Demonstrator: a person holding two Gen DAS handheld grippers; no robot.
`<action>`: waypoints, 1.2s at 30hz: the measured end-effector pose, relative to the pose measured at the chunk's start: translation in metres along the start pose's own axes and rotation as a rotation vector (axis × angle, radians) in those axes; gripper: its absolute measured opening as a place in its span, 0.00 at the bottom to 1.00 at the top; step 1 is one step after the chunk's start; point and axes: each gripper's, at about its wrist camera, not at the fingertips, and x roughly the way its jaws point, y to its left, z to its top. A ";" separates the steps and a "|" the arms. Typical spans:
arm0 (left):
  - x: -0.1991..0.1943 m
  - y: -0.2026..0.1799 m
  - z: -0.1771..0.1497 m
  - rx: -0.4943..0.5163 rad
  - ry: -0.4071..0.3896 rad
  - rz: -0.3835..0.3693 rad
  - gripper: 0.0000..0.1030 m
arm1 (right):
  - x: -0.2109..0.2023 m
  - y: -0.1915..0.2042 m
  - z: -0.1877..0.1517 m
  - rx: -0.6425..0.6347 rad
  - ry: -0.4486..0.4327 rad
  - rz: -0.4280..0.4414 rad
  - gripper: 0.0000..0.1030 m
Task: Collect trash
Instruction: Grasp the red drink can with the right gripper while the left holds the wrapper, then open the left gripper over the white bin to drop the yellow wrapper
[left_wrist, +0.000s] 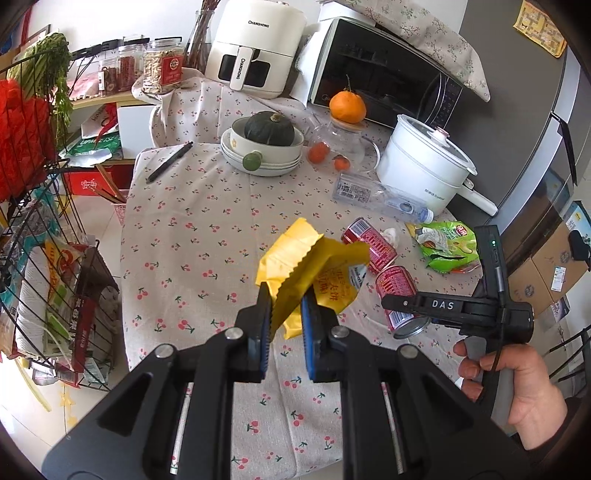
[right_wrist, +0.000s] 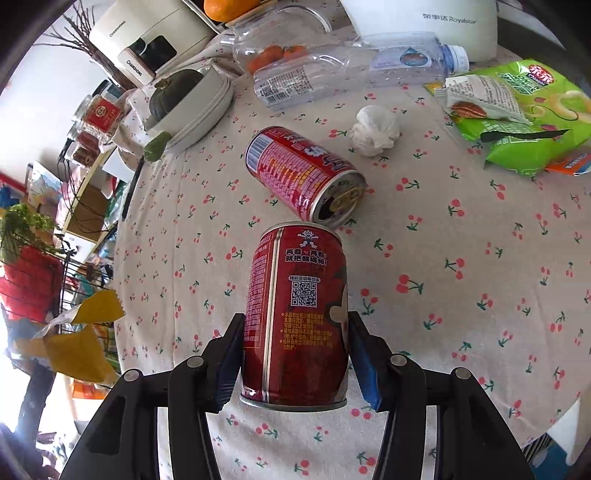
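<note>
A red drink can (right_wrist: 295, 314) lay on its side on the cherry-print table (right_wrist: 461, 295), its length running between the right tongs (right_wrist: 295, 365), whose blue pads sat against or just beside its curved walls; whether they pressed yet could not be told for certain. A second red can (right_wrist: 303, 173) lay just beyond it, the two rims nearly touching, with a crumpled white tissue (right_wrist: 375, 129), an empty clear plastic bottle (right_wrist: 354, 70) and a green snack bag (right_wrist: 517, 114) scattered farther back near a white electric pot (left_wrist: 424, 158). The left tongs (left_wrist: 286, 317), nearly closed, held a torn yellow wrapper (left_wrist: 310, 269) up above the table's near half, and the person's hand (left_wrist: 517, 384) gripped the right tool at the table's right side. Stacked bowls holding a dark green squash (left_wrist: 269, 127), a black pen (left_wrist: 168, 162), an orange (left_wrist: 347, 107) and a white air fryer (left_wrist: 255, 48) sat farther off, and a wire rack (left_wrist: 55, 295) stood off the table's left edge. The likeliest slip appeared to be the smooth round can rolling or squirting out if the pads closed off its middle, possibly knocking the neighbouring can along; a hard squeeze might also dent the thin wall. The limp wrapper, pinched only at one fold, looked liable to slide free if swung.
</note>
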 end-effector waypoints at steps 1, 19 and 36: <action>0.001 -0.003 0.000 0.002 0.004 -0.011 0.16 | -0.007 -0.004 0.000 -0.003 -0.005 0.005 0.53; 0.027 -0.128 -0.019 0.163 0.091 -0.200 0.16 | -0.137 -0.138 -0.021 0.052 -0.152 -0.032 0.53; 0.077 -0.316 -0.096 0.481 0.257 -0.422 0.16 | -0.218 -0.291 -0.072 0.211 -0.213 -0.208 0.53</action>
